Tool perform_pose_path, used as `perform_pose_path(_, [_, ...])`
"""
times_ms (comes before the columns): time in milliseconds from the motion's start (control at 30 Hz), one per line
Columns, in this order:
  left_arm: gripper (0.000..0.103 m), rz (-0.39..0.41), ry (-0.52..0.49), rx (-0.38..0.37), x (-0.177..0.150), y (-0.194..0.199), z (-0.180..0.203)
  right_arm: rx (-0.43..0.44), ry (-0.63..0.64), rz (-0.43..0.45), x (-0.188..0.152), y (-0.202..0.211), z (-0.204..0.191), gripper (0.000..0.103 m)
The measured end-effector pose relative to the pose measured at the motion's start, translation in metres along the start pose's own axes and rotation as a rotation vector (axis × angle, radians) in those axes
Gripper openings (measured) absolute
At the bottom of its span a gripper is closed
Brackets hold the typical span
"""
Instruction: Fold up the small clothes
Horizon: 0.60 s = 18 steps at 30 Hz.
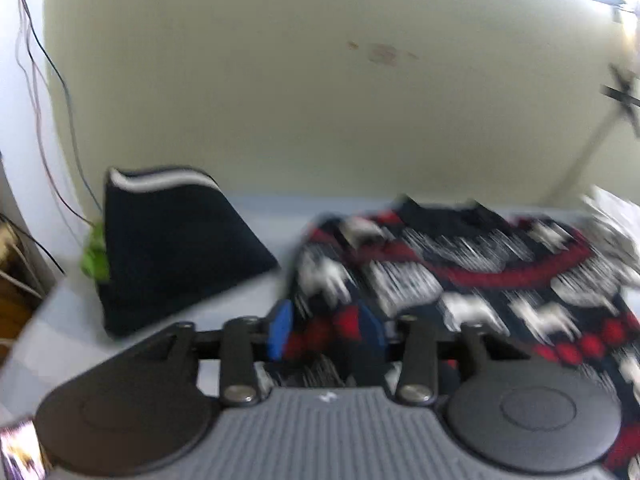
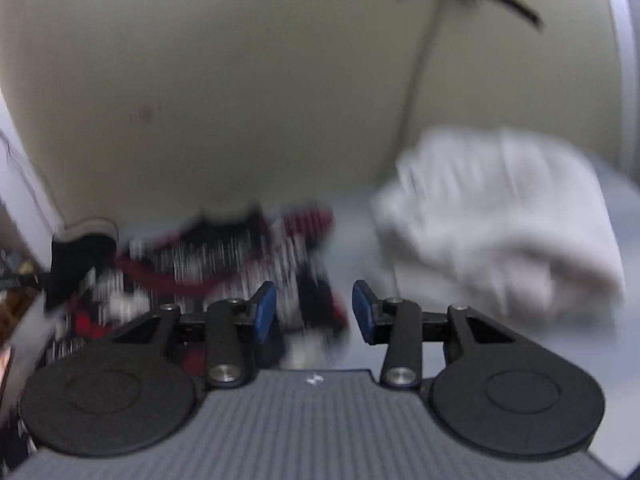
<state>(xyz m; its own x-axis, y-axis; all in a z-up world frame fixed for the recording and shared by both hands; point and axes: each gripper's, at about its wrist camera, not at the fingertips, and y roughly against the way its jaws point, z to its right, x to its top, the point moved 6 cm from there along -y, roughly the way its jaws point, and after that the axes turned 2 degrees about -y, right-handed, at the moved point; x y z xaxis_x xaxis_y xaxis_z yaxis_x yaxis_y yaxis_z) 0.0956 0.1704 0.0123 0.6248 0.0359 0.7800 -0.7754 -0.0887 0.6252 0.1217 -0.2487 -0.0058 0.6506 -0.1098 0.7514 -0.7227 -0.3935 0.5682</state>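
Observation:
A black, red and white patterned garment (image 1: 460,276) lies spread on the pale table (image 1: 256,216). My left gripper (image 1: 326,332) hangs over its near left edge, and its blue pads (image 1: 282,330) stand apart without pressing on the fabric that shows in the gap. In the right wrist view the same garment (image 2: 224,264) lies blurred at left and centre. My right gripper (image 2: 315,312) is open just above its right end, where a dark part of the cloth shows between the blue pads (image 2: 266,312) without being pinched.
A folded dark navy garment with a white stripe (image 1: 172,240) sits at the table's back left, with something green (image 1: 94,256) beside it and wires (image 1: 48,80) down the wall. A pile of white cloth (image 2: 500,220) lies right of my right gripper. A cream wall backs the table.

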Motion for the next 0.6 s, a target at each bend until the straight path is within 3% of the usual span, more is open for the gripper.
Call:
perform_pose_path(100, [0.053,0.011,-0.05,-0.072,-0.024,0.024,0.013,0.036,-0.036,-0.016,-0.039,-0.002,-0.003,0.045])
perform_pose_path(200, [0.061,0.036,-0.085,-0.139,-0.046,0.045,0.027,0.053,-0.059,-0.016,-0.052,-0.012,-0.024,0.043])
perform_pose_path(267, [0.066,0.044,-0.104,-0.176,-0.057,0.056,0.033,0.037,-0.051,-0.002,-0.056,-0.02,-0.036,0.037])
perform_pose_path(300, [0.067,0.044,-0.107,-0.185,-0.062,0.059,0.035,0.036,-0.042,-0.004,-0.055,-0.026,-0.043,0.029])
perform_pose_path(333, [0.067,0.043,-0.111,-0.191,-0.066,0.061,0.037,0.035,-0.031,-0.016,-0.056,-0.03,-0.05,0.009])
perform_pose_path(400, [0.067,0.037,-0.11,-0.187,-0.074,0.062,0.037,0.007,-0.003,-0.009,-0.052,-0.038,-0.06,0.009])
perform_pose_path(467, [0.067,0.025,-0.088,-0.17,-0.078,0.063,0.033,-0.054,0.033,0.061,-0.047,-0.024,-0.057,0.009])
perform_pose_path(533, [0.067,0.007,-0.06,-0.16,-0.082,0.061,0.027,-0.148,0.086,0.168,-0.02,0.002,-0.051,0.008])
perform_pose_path(600, [0.067,-0.01,-0.04,-0.148,-0.084,0.059,0.02,-0.396,0.277,0.326,0.012,0.033,-0.045,0.008])
